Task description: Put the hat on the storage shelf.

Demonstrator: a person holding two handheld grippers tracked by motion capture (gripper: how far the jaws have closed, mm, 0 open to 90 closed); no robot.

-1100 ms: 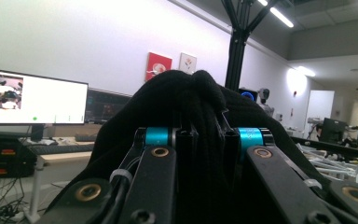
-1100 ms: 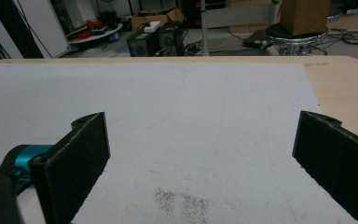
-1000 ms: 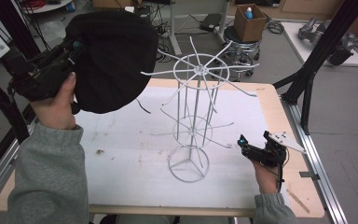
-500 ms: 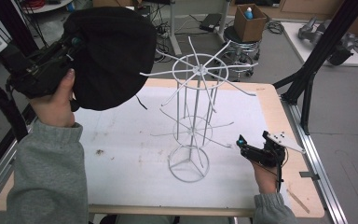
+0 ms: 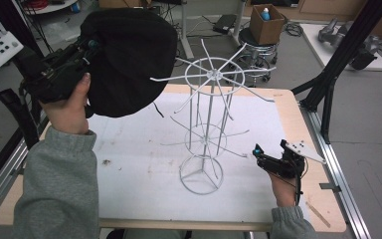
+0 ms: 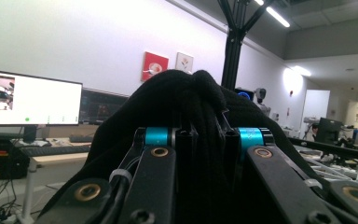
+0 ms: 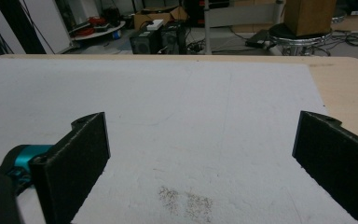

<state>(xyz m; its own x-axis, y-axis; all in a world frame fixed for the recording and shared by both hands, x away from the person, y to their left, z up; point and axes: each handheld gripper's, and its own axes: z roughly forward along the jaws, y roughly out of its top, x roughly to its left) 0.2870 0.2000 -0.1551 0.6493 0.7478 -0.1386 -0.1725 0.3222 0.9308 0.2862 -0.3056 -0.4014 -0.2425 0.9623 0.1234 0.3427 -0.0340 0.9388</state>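
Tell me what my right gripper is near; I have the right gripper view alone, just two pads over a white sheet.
Observer: The right gripper rests low on the table's right side, beside the white wire rack, jaws wide apart and holding nothing.
Operator: Report the left one.
Observer: The left gripper is raised at the far left, shut on a black knit hat.
Operator: Say where the hat sits against the rack.
Observer: In the high view it hangs up by the rack's top ring, left of it; I cannot tell whether it touches a prong.
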